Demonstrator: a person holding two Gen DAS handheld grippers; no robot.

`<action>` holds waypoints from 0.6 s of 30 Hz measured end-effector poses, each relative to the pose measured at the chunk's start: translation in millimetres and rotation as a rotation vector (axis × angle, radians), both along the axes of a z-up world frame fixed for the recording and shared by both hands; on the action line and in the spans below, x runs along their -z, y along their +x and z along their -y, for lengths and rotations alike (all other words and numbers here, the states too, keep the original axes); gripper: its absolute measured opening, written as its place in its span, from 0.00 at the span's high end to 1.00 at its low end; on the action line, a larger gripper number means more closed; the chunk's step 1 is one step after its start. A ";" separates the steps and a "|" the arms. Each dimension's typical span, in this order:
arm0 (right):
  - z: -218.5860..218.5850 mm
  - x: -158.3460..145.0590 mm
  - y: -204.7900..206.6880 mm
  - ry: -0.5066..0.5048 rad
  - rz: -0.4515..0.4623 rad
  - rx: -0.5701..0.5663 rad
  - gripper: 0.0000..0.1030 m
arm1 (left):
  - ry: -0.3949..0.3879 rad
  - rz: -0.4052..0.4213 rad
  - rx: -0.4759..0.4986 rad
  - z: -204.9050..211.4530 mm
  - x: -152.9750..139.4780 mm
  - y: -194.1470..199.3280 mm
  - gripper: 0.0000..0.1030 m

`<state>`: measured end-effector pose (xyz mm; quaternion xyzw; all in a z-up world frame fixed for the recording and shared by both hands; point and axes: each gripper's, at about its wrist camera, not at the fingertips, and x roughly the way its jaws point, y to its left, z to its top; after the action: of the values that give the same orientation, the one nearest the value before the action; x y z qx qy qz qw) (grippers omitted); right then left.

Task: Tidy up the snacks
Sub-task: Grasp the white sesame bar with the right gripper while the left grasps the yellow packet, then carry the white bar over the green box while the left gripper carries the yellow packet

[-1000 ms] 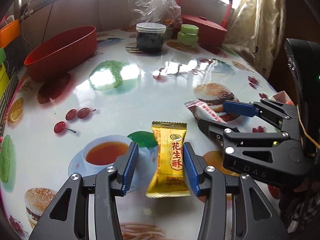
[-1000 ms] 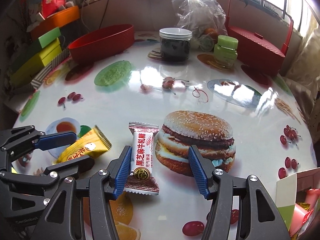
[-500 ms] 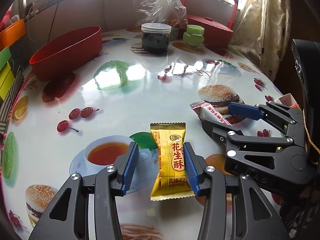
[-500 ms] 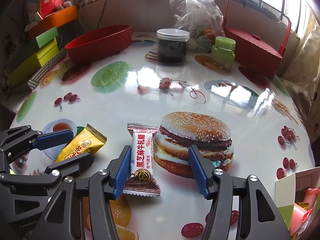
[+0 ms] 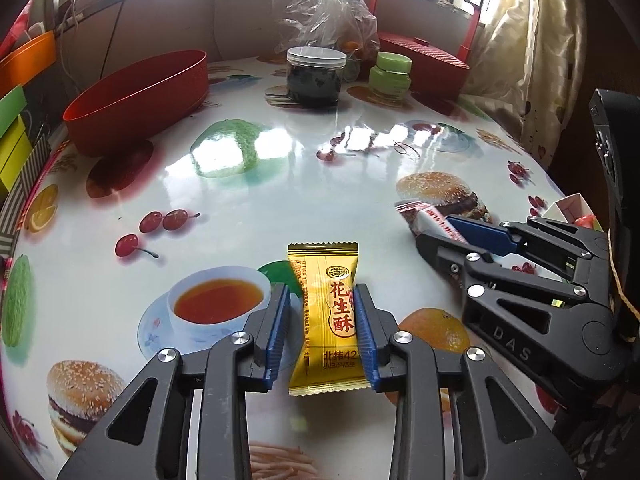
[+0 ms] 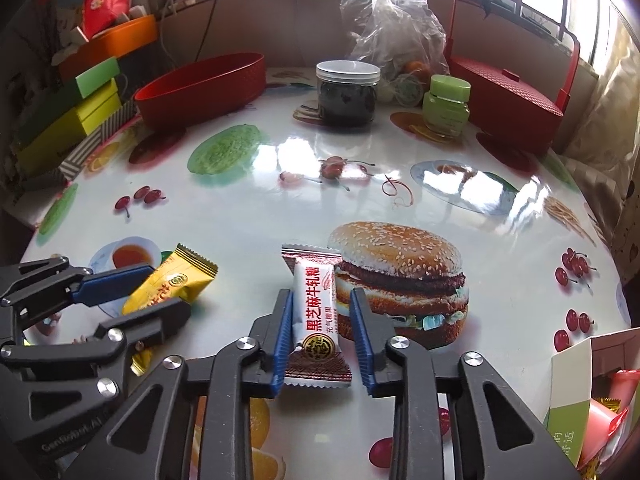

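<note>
A yellow candy packet [image 5: 328, 320] lies on the printed table between the blue pads of my left gripper [image 5: 322, 324]; the right pad touches it and a small gap shows at the left pad. It also shows in the right wrist view [image 6: 172, 282]. A white and maroon candy packet [image 6: 316, 312] lies between the pads of my right gripper [image 6: 320, 328]; the left pad touches it and a gap shows at the right pad. Both grippers sit low over the table, side by side, jaws narrowed but not fully closed.
A red oval basket [image 5: 140, 100] stands at the back left. A dark jar [image 6: 347, 94], a green jar [image 6: 446, 106], a plastic bag [image 6: 394, 28] and a red lidded basket [image 6: 508, 100] stand at the back. An open snack box [image 6: 592, 400] is at the right edge.
Both grippers have narrowed their jaws around their candy packets. The yellow packet has straightened between the left pads. Both packets still rest on the table.
</note>
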<state>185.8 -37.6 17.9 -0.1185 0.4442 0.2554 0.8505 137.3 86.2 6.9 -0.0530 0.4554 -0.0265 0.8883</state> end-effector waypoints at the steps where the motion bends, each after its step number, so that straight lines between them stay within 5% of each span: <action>1: 0.4 -0.2 0.0 0.001 0.001 0.002 0.81 | -0.002 0.001 -0.002 0.0 -0.2 -0.3 0.69; 3: 1.2 -0.4 -0.2 0.004 0.000 0.005 0.81 | -0.006 0.001 0.000 0.6 -0.2 -0.9 0.75; 18: 7.2 -3.4 -3.4 0.015 0.011 0.029 0.82 | -0.022 0.020 -0.003 -0.1 -5.8 -3.7 0.77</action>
<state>182.5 -44.8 21.3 -0.1068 0.4395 0.2456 0.8574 133.7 86.4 12.7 -0.0634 0.4462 -0.0305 0.8922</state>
